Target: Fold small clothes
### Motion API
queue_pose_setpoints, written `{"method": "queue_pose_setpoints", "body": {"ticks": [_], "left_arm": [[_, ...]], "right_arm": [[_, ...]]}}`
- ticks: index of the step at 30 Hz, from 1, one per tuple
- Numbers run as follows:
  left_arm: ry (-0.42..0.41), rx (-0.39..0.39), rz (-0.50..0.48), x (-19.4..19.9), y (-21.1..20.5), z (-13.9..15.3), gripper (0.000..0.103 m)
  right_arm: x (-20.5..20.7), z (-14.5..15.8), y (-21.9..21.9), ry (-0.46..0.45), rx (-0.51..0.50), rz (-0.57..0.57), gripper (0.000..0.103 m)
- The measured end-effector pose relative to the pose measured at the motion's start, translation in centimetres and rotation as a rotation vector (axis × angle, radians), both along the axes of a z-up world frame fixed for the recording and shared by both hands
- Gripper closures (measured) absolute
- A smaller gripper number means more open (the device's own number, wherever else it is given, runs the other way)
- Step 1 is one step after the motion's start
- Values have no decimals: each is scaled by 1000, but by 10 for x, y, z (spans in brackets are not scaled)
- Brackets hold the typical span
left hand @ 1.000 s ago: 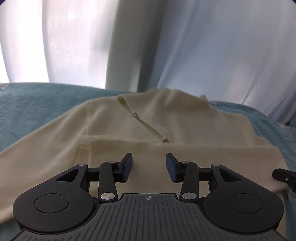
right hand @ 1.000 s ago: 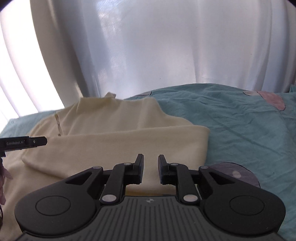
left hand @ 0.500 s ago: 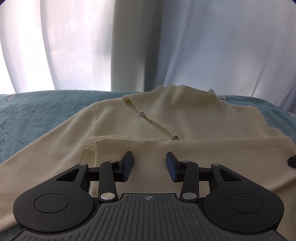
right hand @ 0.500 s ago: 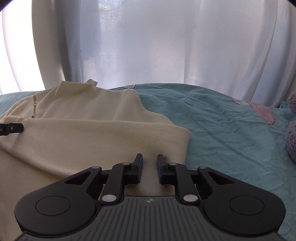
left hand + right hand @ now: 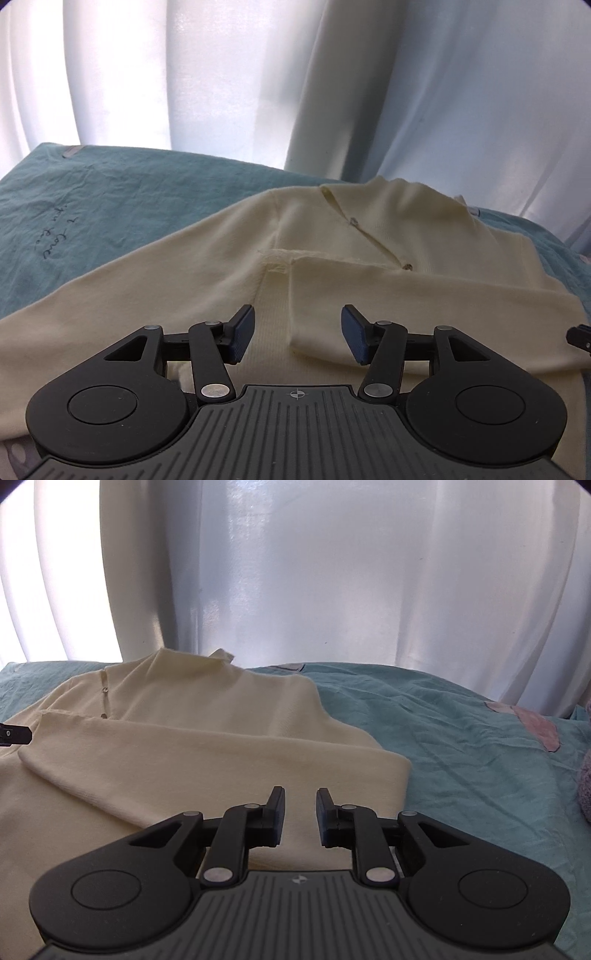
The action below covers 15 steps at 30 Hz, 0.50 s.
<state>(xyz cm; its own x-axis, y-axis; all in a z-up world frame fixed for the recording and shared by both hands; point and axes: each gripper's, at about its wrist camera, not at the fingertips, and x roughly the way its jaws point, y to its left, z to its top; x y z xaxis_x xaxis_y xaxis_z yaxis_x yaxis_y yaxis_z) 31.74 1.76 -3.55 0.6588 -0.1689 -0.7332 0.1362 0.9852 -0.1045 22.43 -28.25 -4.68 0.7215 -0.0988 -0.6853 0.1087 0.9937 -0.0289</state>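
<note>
A cream knit sweater lies flat on the teal bedsheet, collar toward the curtain, with one sleeve folded across its body. My left gripper is open and empty, hovering over the cuff end of that folded sleeve. The other sleeve stretches out to the left. In the right wrist view the sweater fills the left half. My right gripper is open and empty above the sweater's right side, near the fold edge.
White curtains hang behind the bed. The teal sheet extends to the right, with a pink patch and a purple plush edge. Handwriting marks the sheet at the left.
Both grippers stay open. The left view has swung left, showing more sheet and the outstretched sleeve. The right gripper has shifted slightly; the sweater stays as it lay.
</note>
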Motion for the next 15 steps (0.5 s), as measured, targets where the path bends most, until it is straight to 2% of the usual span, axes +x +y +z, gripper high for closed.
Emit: {"method": "queue_pose_setpoints", "body": {"ticks": [2, 6, 15], "left_arm": [[22, 8, -14, 3, -5, -7, 46], [10, 35, 0, 7, -9, -17, 47], [19, 60, 14, 16, -12, -17, 46]], "right_arm": [[7, -9, 10, 36, -3, 35, 86], [11, -15, 27, 32, -122, 62, 85], [13, -18, 31, 30, -159, 57, 84]]}}
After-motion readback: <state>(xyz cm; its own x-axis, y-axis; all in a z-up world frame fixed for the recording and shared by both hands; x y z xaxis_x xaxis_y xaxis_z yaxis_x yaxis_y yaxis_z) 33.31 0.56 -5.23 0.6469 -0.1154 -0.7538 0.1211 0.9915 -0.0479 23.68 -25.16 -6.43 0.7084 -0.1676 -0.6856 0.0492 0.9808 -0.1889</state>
